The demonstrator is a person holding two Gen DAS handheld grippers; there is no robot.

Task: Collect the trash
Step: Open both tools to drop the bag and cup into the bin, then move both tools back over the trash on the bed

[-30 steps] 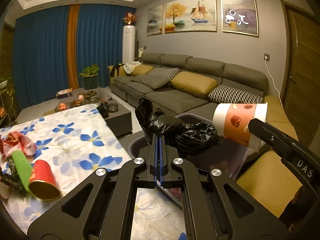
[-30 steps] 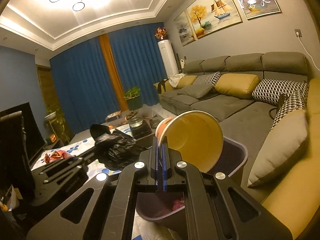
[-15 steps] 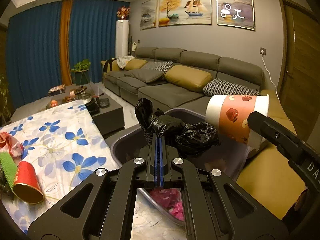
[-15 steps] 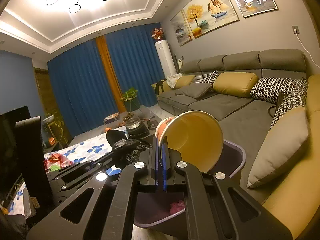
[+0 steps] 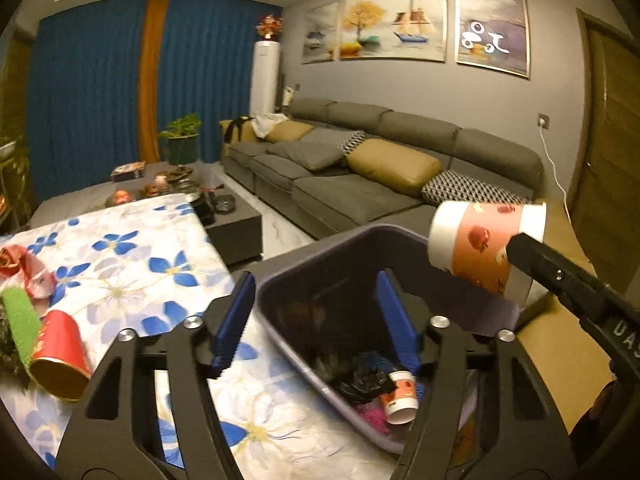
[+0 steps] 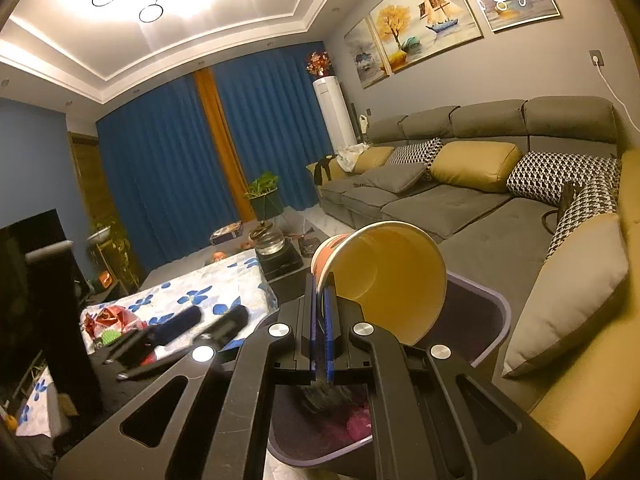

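Left wrist alone shows black bag (image 5: 362,380) inside bin (image 5: 340,252).

Left claw (image 5: 316,316): wide open, blue pads well apart, nothing between them, pointing forward and down. In the right wrist view it sits low at left, blurred. Right claw (image 6: 320,312): closed, pads pinching the rim of a paper cup (image 6: 384,276), cup tilted with its mouth facing the camera. In the left wrist view the right claw comes in from the right edge, holding the cup up on its side.
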